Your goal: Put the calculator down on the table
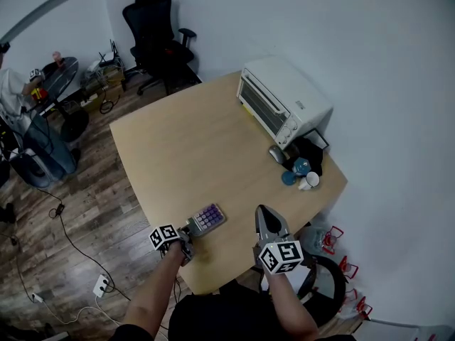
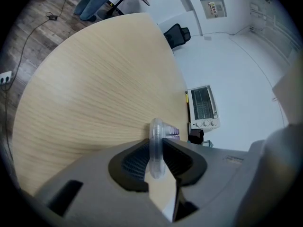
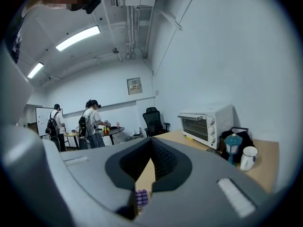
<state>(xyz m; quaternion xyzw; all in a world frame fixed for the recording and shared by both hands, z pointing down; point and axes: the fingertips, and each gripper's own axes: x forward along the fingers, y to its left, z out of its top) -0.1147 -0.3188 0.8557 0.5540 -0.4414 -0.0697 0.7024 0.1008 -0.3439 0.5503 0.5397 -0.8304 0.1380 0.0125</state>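
Where the left fingers (image 2: pixel 132 162) close, the calculator (image 2: pixel 156 148) sits — clamped edgewise.

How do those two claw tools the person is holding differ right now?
The left gripper is clamped on the calculator; the right gripper is shut on nothing. The left gripper tilts down toward the table; the right gripper points nearly level. Both carry marker cubes.

White toaster oven (image 1: pixel 283 104); white mug (image 3: pixel 248 158) just beside blue lantern (image 3: pixel 233 144), black bag (image 1: pixel 313 152) behind. Black office chair (image 1: pixel 158 30) on wood floor (image 1: pixel 92 204) with cables (image 1: pixel 67 236).
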